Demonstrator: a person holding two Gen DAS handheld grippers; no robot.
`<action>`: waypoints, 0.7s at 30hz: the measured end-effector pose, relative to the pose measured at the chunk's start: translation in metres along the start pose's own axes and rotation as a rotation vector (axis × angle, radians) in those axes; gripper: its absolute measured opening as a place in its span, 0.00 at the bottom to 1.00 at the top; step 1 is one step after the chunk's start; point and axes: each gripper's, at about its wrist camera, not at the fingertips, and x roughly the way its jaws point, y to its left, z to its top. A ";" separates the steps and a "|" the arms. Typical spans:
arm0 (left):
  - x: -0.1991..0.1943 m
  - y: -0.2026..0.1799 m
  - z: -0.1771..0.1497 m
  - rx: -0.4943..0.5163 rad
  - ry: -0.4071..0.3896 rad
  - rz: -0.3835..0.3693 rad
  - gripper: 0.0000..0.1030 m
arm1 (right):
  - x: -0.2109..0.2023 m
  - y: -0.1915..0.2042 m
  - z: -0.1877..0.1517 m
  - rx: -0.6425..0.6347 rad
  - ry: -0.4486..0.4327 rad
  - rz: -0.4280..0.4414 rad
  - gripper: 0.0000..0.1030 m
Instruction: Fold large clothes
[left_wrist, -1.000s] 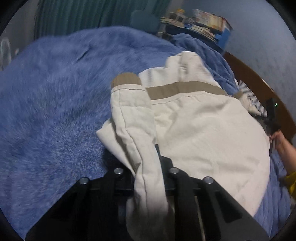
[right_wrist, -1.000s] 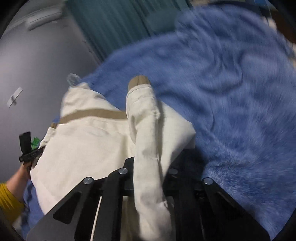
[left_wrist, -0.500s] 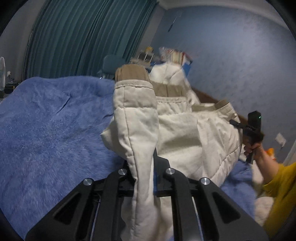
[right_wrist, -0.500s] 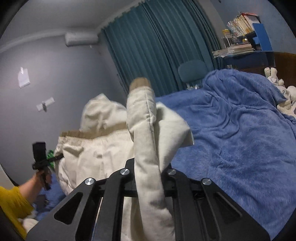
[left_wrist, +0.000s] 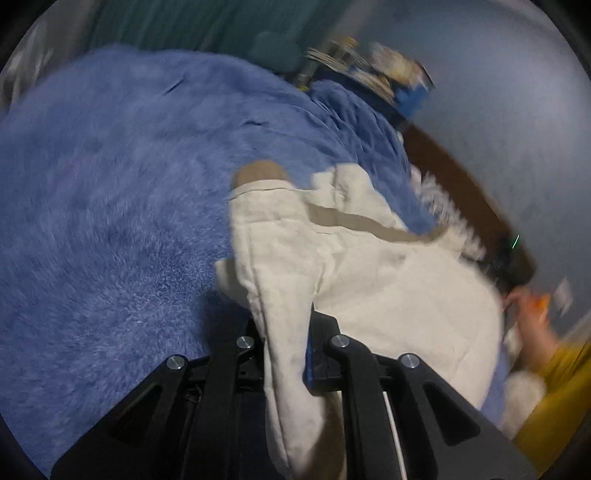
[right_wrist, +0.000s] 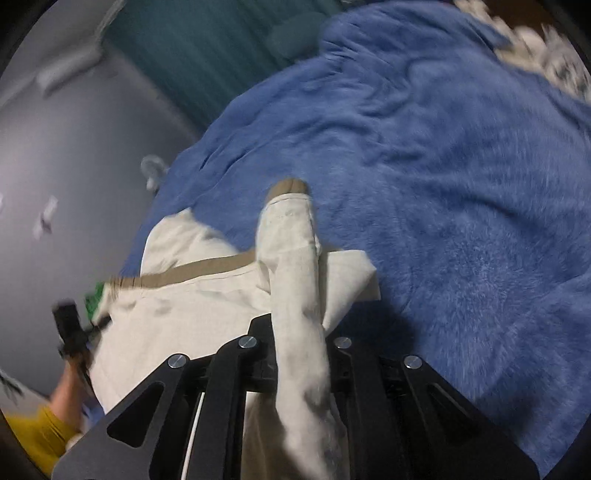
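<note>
Two claws, left (left_wrist: 286, 354) and right (right_wrist: 299, 354), clamp my cream padded jacket (left_wrist: 388, 295) by its sleeves over the blue blanket (left_wrist: 110, 203); soft, bulky, best gripped near cuffs.

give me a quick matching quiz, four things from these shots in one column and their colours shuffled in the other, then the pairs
Things:
1. blanket
2. jacket
3. sleeve cuff
4. person's sleeve

Colours:
a. tan
b. mustard yellow
c. blue
d. cream

Pairs: 1-c, 2-d, 3-a, 4-b
</note>
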 end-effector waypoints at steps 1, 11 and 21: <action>0.001 0.001 0.003 -0.010 -0.008 -0.006 0.07 | 0.005 0.000 0.004 -0.001 -0.005 -0.001 0.09; 0.024 0.013 -0.013 0.043 0.083 0.085 0.24 | 0.036 -0.033 -0.007 0.020 0.035 -0.091 0.27; -0.044 -0.045 -0.036 0.051 0.018 0.382 0.75 | -0.030 0.031 -0.037 -0.078 -0.029 -0.337 0.74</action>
